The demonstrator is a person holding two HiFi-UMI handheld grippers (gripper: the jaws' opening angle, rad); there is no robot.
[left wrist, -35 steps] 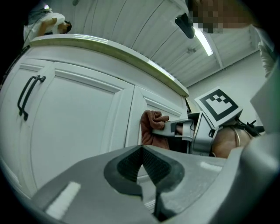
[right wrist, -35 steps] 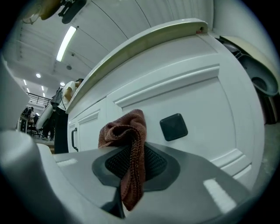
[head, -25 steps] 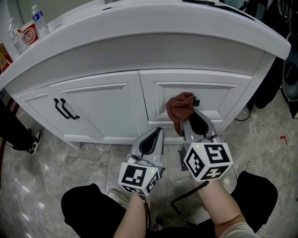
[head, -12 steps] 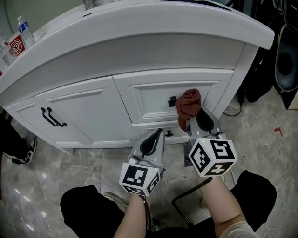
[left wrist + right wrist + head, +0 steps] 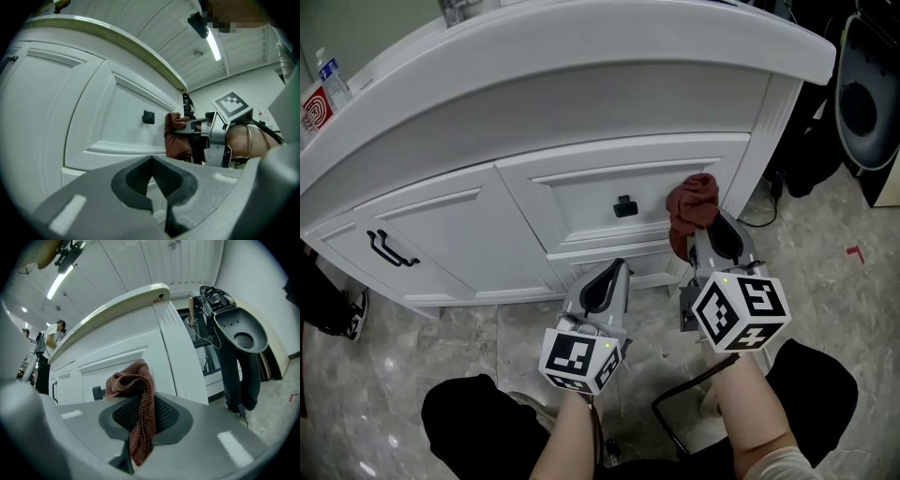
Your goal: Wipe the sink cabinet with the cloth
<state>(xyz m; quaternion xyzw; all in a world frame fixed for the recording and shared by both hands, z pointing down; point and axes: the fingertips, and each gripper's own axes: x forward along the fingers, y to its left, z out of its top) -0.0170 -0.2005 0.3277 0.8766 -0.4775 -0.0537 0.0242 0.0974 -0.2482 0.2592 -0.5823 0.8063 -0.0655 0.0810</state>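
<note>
The top of the sink cabinet [image 5: 581, 112] is hidden above its curved front edge, and its left end is cut off. There are two grippers, one cloth and one black knob [image 5: 624, 206]. The right gripper [image 5: 703, 239] is clamped on the rust-brown cloth [image 5: 693, 208]. The cloth bunches past the gripper's tips against the right end of the drawer [image 5: 581, 202], right of the knob. The left gripper [image 5: 609, 272] hangs nearer and further left, clear of the cabinet, its jaws together with nothing between them.
</note>
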